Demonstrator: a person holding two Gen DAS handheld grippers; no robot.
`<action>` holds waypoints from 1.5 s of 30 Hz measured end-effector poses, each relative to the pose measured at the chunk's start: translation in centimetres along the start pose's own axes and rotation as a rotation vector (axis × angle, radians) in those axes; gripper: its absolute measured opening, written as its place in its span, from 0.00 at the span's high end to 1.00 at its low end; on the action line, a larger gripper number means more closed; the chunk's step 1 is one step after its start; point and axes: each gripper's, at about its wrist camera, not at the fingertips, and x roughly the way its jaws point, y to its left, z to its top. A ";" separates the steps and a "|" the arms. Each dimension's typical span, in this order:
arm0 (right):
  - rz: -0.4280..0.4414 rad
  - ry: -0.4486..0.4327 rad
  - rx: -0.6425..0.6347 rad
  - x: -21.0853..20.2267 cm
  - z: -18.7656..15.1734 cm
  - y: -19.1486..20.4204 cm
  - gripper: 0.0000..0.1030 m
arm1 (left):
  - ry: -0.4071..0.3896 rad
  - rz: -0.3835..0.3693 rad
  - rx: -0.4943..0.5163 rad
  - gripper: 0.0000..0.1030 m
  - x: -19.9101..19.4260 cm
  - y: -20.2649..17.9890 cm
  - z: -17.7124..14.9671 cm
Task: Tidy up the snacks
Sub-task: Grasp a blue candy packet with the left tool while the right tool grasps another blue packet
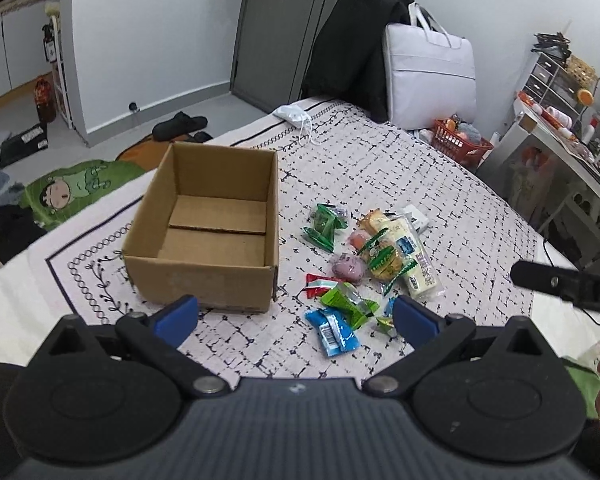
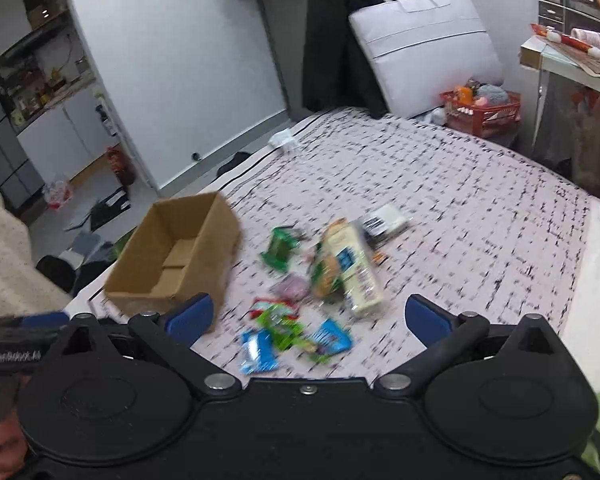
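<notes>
Left wrist view – step: the task looks to be at its start; the cardboard box (image 1: 216,232) stands empty on the bed (image 1: 440,184), with the snacks (image 1: 364,268) scattered just to its right, none packed yet.
Left wrist view – next move: I judge it calls for picking one packet and carrying it over the box's near wall; the blue packet (image 1: 334,330) and the green packet (image 1: 350,300) lie nearest.
Left wrist view – tongs: the left tongs (image 1: 296,314) are spread wide and released, holding nothing and touching nothing, hovering above the bed between box and snacks.
Left wrist view – other tool: a dark part of the right tongs shows at the right edge, apart from the pile.
Right wrist view – step: this view is motion-blurred; the box (image 2: 176,256) sits left, the snack pile (image 2: 320,280) centre, all loose on the bed.
Right wrist view – tongs: the right tongs (image 2: 308,316) are wide apart and empty, above the near packets, with no contact visible.
Right wrist view – risk: the crinkly wrappers overlap, so a grasp could catch two.
</notes>
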 end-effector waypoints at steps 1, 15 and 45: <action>-0.004 -0.001 0.005 0.5 0.3 -0.3 0.00 | 0.005 0.003 -0.001 0.01 0.5 -0.1 0.1; 0.033 0.058 0.113 7.3 -0.7 -5.2 0.00 | 0.075 0.015 -0.001 0.11 7.5 -2.6 -0.1; 0.114 0.367 0.096 16.9 -2.8 -5.1 0.25 | 0.308 0.038 -0.042 0.63 19.1 -4.6 -3.2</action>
